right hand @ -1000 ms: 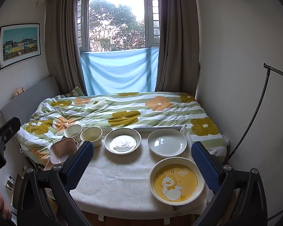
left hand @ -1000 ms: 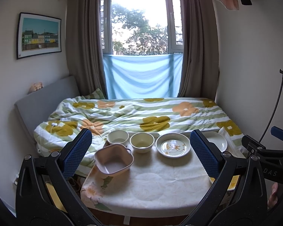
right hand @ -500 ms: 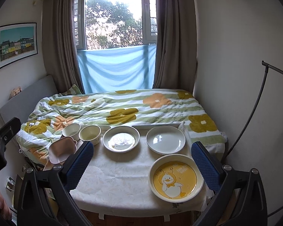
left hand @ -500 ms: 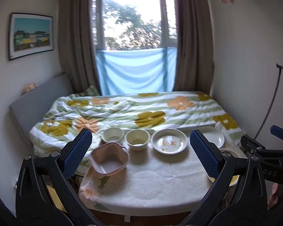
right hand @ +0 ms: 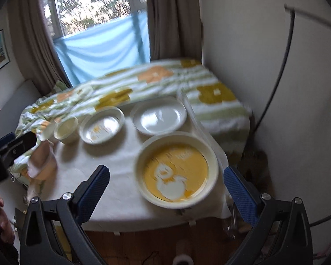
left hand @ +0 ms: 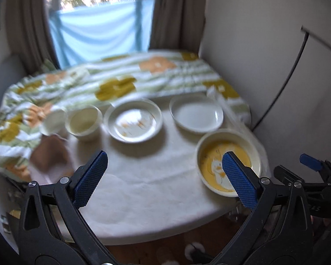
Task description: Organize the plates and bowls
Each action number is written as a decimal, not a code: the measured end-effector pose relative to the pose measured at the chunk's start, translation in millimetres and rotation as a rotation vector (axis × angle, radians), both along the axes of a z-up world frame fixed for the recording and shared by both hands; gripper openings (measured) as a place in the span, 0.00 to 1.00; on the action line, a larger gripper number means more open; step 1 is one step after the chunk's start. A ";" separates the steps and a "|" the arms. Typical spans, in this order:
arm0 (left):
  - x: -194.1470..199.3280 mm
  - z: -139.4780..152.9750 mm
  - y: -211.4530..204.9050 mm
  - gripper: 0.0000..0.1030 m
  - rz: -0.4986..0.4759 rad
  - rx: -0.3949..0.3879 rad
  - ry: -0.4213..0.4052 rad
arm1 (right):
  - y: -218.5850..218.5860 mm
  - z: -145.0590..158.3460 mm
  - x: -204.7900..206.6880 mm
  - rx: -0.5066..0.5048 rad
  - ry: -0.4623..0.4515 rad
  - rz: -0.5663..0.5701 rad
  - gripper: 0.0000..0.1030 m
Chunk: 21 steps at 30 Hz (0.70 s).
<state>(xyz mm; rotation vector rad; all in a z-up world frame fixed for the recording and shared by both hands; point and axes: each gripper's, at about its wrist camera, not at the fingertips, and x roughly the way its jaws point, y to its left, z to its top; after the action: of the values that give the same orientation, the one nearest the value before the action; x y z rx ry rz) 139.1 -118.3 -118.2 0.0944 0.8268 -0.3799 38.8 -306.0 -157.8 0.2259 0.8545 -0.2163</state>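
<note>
Nearest on the white table [right hand: 121, 203], both grippers, left [left hand: 165, 176] and right [right hand: 166, 191], hang spread and empty. Beyond: one yellow duck plate [right hand: 176, 172] near right; one plain white plate [right hand: 158, 116] and one patterned plate [right hand: 102, 125] farther; two cream bowls [left hand: 83, 121] and one pink dish [left hand: 47, 154] far left, blurred.

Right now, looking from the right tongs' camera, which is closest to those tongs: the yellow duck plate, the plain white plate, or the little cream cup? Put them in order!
1. Yellow duck plate: nearest, right in front of the right tongs, by the table's near edge.
2. Plain white plate: behind the duck plate, toward the bed.
3. Little cream cup: farthest, far off to the left.
</note>
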 end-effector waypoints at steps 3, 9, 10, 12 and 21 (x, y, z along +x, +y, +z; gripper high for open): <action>22.7 -40.9 -29.7 1.00 -0.039 0.018 0.092 | -32.3 -32.6 5.8 0.095 0.042 0.020 1.00; 61.2 -116.4 -73.8 1.00 -0.109 0.007 0.275 | -77.7 -86.9 21.9 0.254 0.098 0.075 0.99; 66.7 -127.6 -78.7 1.00 -0.111 0.015 0.298 | -80.6 -93.3 25.1 0.280 0.105 0.084 0.94; 74.4 -146.6 -87.7 0.99 -0.120 0.030 0.340 | -91.6 -108.5 31.6 0.334 0.127 0.101 0.84; 84.6 -185.7 -105.7 0.56 -0.145 0.064 0.443 | -114.6 -139.2 55.6 0.380 0.186 0.142 0.54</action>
<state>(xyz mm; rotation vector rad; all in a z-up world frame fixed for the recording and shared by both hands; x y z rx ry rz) 223.7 -224.0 -303.9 0.1329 1.2742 -0.5203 94.3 -420.5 -297.0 0.5031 1.0893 0.0621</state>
